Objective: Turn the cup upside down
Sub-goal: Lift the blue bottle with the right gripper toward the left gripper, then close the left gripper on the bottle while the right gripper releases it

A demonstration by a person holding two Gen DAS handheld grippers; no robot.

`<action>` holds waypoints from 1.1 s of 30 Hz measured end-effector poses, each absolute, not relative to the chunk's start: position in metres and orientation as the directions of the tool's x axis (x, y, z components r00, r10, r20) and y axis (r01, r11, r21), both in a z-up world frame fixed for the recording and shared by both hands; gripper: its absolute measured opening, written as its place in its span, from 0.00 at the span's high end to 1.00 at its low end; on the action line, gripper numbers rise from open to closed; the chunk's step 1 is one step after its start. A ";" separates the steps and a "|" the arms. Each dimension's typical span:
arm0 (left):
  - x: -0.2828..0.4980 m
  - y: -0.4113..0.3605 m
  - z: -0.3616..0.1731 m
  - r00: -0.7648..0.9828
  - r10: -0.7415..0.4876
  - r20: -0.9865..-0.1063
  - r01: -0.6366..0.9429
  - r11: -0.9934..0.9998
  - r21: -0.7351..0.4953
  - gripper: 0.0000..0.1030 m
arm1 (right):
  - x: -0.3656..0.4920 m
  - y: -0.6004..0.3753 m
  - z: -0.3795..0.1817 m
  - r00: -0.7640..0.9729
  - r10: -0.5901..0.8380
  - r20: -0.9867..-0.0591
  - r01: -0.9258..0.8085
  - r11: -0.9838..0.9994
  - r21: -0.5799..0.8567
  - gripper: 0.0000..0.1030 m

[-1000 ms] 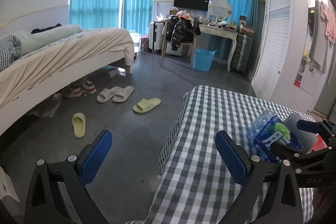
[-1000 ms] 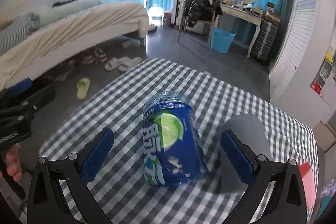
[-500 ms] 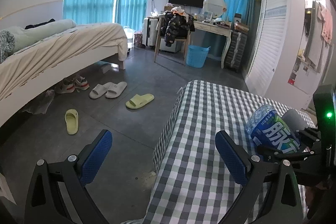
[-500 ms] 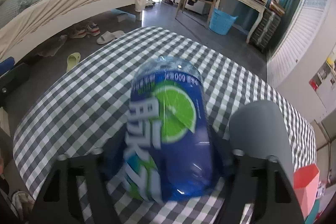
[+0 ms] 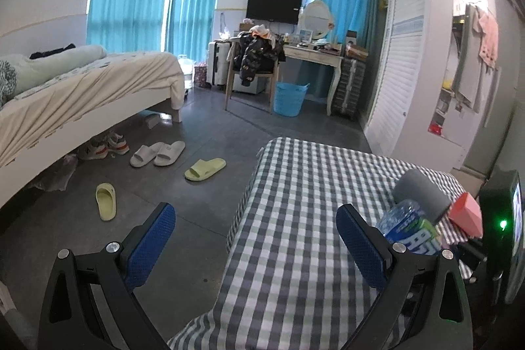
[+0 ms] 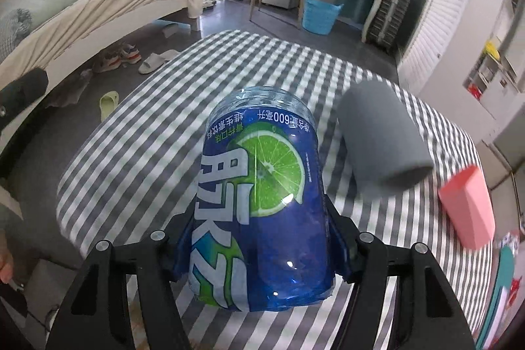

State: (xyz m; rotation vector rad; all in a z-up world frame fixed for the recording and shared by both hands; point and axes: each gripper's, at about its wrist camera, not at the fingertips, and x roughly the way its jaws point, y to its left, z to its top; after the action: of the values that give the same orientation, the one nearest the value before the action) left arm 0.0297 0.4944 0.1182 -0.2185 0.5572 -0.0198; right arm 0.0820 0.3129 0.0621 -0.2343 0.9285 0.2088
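The cup (image 6: 259,202) is a clear plastic cup with a blue label showing a green lime. My right gripper (image 6: 259,255) is shut on its lower part, its label text reading inverted, above the checked tablecloth (image 6: 137,146). In the left wrist view the cup (image 5: 411,230) shows at the right, just past my right finger pad (image 5: 359,246). My left gripper (image 5: 254,246) is open and empty, over the table's left edge.
A grey cup (image 6: 384,140) and a pink cup (image 6: 467,210) stand upside down on the table to the right of the blue cup. Beyond the table are the floor with slippers (image 5: 205,169), a bed (image 5: 82,97) and a desk.
My right gripper moved in and shut on the blue cup, which now looms larger in its view. The left gripper stayed open and shifted slightly.
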 end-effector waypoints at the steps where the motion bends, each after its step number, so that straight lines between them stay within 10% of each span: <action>1: 0.026 0.494 0.120 0.850 -0.079 -0.520 -0.036 0.978 -0.207 0.01 | 0.075 0.313 0.062 0.578 0.074 -0.812 -0.266 0.959 -0.102 0.36; 22: -0.003 0.492 0.132 0.842 -0.055 -0.537 -0.039 0.986 -0.162 0.01 | 0.034 0.322 0.053 0.555 0.134 -0.821 -0.285 0.958 -0.037 0.36; 27: 0.003 0.481 0.137 0.841 -0.033 -0.541 -0.047 0.990 -0.134 0.01 | 0.026 0.310 0.071 0.595 0.221 -0.772 -0.316 0.948 0.028 0.14; 33: 0.013 0.467 0.144 0.832 -0.025 -0.555 -0.055 0.990 -0.127 0.01 | 0.018 0.272 0.104 0.657 0.307 -0.689 -0.323 0.940 0.111 0.14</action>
State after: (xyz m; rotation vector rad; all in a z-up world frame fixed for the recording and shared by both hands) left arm 0.0128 0.4668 0.1439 -0.1399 0.5888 0.0156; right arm 0.0175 0.2724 0.1039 -0.0216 0.7763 0.3565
